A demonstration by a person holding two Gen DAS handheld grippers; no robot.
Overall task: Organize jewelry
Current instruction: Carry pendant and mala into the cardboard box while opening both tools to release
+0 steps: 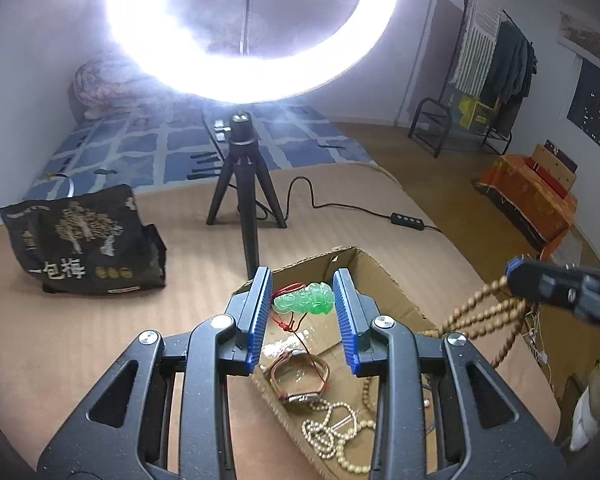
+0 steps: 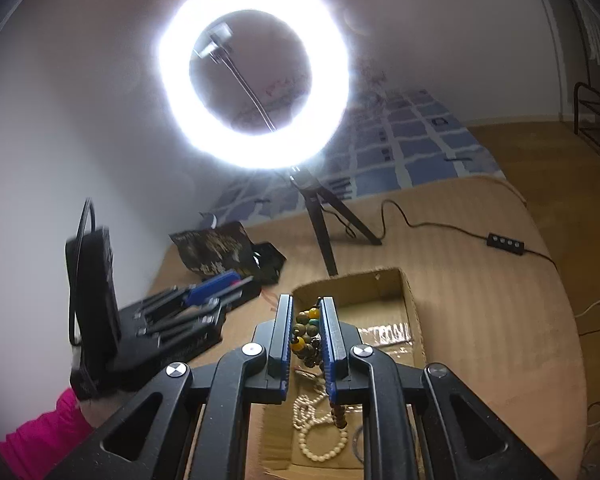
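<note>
An open cardboard box (image 1: 384, 280) sits on the tan mat. In it lie a green jade pendant on a red cord (image 1: 305, 299), a brown-strap watch (image 1: 304, 376) and a cream bead strand (image 1: 336, 432). My left gripper (image 1: 302, 312) hovers over the box with the jaws apart on either side of the pendant, not touching it. My right gripper (image 2: 306, 332) is shut on a brown bead strand with yellow and green beads (image 2: 306, 330) above the box (image 2: 404, 292). The strand hangs from it in the left wrist view (image 1: 480, 320). The cream beads (image 2: 320, 436) lie below.
A ring light on a black tripod (image 1: 242, 184) stands behind the box, its cable and switch (image 1: 406, 219) trailing right. A black snack bag (image 1: 80, 240) lies at left. The left gripper shows in the right wrist view (image 2: 160, 320). A blue patterned mattress lies beyond.
</note>
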